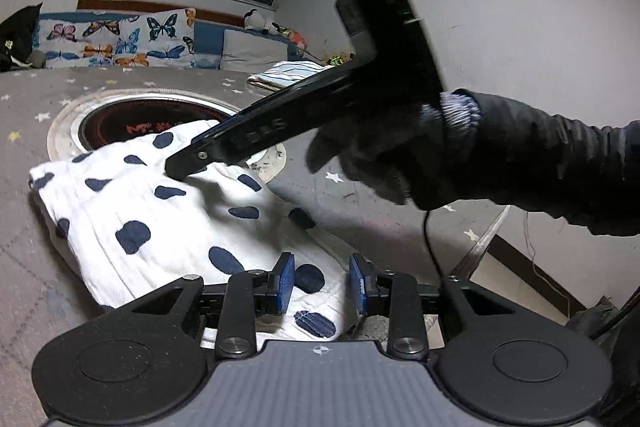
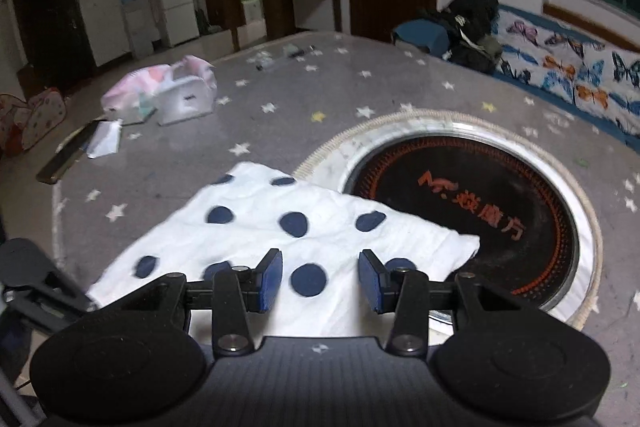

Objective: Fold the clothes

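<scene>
White cloth (image 2: 304,227) with navy dots, folded, rumpled, lying on star-print counter (image 2: 280,99), overlapping round black inset (image 2: 500,203), both tools' pads apart: left tool (image 1: 322,279), right tool (image 2: 320,277).

- The round black cooktop (image 2: 472,223) set into the bench carries orange lettering: a stylised mark much like "M", followed by Chinese characters, the last two reading "魔方".
- From the left wrist view the same orange lettering on the cooktop (image 1: 152,119) is half covered and cannot be read.
</scene>
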Available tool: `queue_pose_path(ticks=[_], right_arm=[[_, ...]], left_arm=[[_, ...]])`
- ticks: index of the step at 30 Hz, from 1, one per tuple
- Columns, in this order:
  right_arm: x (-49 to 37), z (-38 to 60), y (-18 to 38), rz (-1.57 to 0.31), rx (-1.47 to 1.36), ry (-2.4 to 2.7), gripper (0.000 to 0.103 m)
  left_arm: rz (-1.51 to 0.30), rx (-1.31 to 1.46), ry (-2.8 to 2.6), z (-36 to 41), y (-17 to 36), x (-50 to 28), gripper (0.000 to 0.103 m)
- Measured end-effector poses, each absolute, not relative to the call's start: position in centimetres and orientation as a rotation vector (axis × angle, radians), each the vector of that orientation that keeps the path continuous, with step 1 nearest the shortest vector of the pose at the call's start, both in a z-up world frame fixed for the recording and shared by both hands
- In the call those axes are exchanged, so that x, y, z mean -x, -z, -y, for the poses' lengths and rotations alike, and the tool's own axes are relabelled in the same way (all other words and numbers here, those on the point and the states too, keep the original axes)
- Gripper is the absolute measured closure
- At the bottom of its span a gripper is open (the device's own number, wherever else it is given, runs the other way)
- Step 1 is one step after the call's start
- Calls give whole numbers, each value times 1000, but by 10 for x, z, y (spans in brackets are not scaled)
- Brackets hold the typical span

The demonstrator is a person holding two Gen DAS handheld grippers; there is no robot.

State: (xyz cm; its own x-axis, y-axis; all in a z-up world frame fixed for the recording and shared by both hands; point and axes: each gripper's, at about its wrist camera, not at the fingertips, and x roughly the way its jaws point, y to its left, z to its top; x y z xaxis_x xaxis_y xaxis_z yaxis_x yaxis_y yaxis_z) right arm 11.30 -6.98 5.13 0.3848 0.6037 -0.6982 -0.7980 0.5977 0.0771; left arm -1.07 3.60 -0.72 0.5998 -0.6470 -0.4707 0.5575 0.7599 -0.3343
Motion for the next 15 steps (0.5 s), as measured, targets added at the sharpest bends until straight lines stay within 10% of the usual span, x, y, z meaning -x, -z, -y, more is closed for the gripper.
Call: queue_pose_path(ticks=[15], right_arm=[[-151,49,-42,-754,297,-873,60]], left_arm=[[-613,215,690,-38,8,10,67]])
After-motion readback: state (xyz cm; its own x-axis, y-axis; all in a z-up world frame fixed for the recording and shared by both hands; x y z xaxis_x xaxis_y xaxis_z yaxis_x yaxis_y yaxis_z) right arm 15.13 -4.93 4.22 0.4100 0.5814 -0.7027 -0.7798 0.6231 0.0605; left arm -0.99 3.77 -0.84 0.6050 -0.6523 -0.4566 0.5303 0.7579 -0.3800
